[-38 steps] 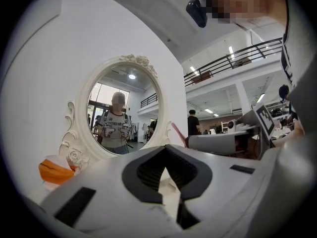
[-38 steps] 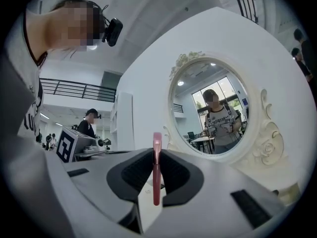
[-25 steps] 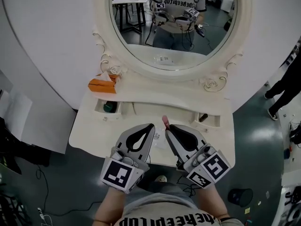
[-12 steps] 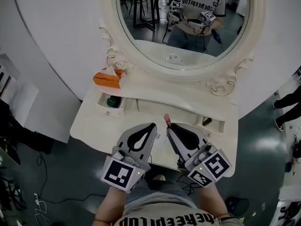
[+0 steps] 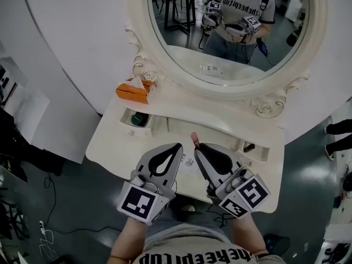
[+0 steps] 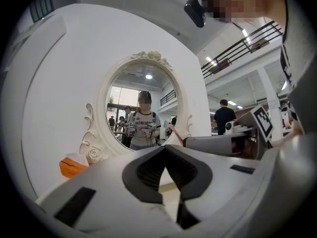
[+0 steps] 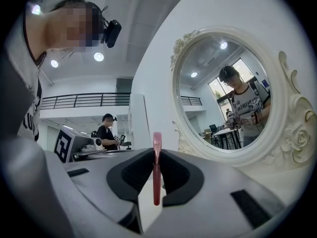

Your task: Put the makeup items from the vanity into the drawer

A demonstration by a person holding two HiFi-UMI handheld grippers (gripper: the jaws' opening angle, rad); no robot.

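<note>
Right gripper (image 5: 196,147) is clamping a slim pink stick (image 7: 157,167) lengthwise along its jaws. The open drawer (image 5: 259,152) is lying ahead-right, nearer it. Left gripper (image 5: 177,147) is sitting closed, empty.

A cream vanity top (image 5: 110,147) spans mid-frame; an orange tissue box (image 5: 132,92) sits at its upper left; a green item (image 5: 137,118) lies in its left recess; a dark item (image 5: 249,147) in its right.

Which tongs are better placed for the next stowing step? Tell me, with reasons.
Right. The right tongs are shut on a thin pink stick, so they can likely stow it directly. The left tongs are shut with nothing between them.
</note>
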